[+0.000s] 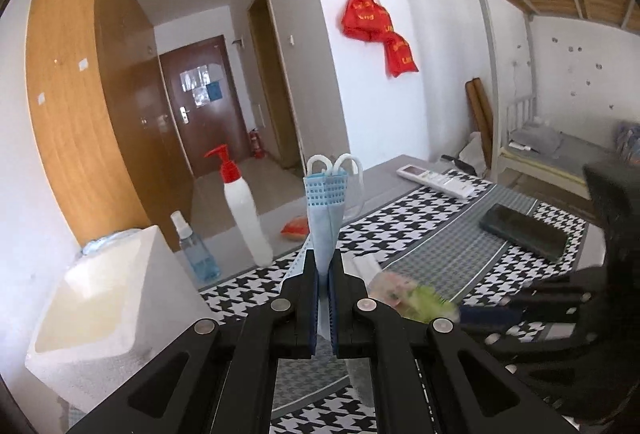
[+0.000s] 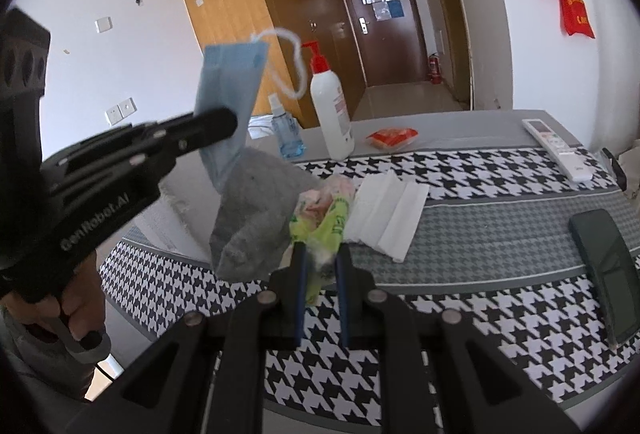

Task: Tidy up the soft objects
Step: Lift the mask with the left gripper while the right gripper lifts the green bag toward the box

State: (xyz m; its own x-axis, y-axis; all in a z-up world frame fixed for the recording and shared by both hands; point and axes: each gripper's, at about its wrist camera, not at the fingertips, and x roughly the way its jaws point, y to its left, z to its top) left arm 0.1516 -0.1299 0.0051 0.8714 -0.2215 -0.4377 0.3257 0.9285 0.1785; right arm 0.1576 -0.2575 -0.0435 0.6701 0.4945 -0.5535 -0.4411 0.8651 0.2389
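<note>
Nearest me, the right gripper (image 2: 320,266) has its fingers clenched on a crumpled green-and-pink plastic bag (image 2: 324,214), which lies bunched on the black-and-white houndstooth cloth of the tabletop (image 2: 500,322). Just left of that bag sits a limp grey fabric pouch (image 2: 248,218), and touching the bag on its right is a folded white paper napkin (image 2: 392,210). The left gripper (image 1: 323,266) is clamped tight on a pale blue pleated face mask (image 1: 325,210), lifted clear of the tabletop with its white ear loops (image 1: 334,164) uppermost. A white foam box (image 1: 108,298) stands just left of it. Further back stand a small clear blue spray bottle (image 2: 286,132) and a white pump bottle with a red top (image 2: 330,106), with a small red-orange packet (image 2: 392,136) beyond and a white remote control (image 2: 556,148) to the right. A dark phone (image 2: 608,270) lies apart near the right edge.
</note>
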